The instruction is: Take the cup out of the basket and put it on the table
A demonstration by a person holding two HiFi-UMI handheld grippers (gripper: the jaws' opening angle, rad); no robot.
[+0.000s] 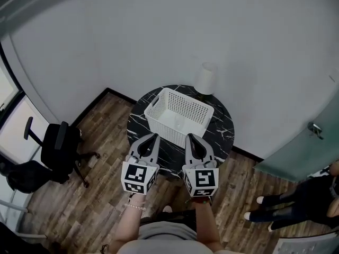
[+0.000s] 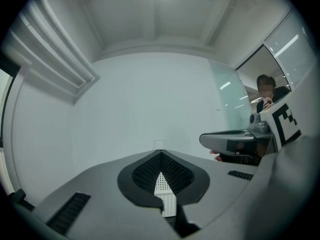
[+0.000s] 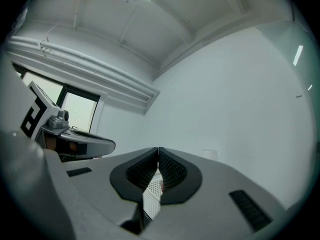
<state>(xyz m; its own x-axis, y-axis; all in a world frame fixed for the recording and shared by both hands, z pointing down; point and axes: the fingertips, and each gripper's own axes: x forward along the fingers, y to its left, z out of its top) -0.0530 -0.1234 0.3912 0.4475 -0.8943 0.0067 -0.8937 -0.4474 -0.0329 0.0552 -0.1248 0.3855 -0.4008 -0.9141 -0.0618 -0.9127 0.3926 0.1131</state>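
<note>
over the table (image 1: 223,127) edge, left gripper (image 1: 154,136) and right gripper (image 1: 189,137) are closed, empty; basket (image 1: 197,108) contents unclear.

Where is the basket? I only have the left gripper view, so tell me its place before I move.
Observer: The white perforated basket sits on a round black marble table, just ahead of the left gripper.
Operator: Report the right gripper.
Observer: The right gripper has its jaws together, with nothing between them.
Operator: Now find the cup.
Observer: A white cup-shaped object stands on the table behind the basket. I cannot tell whether a cup lies inside the basket.
</note>
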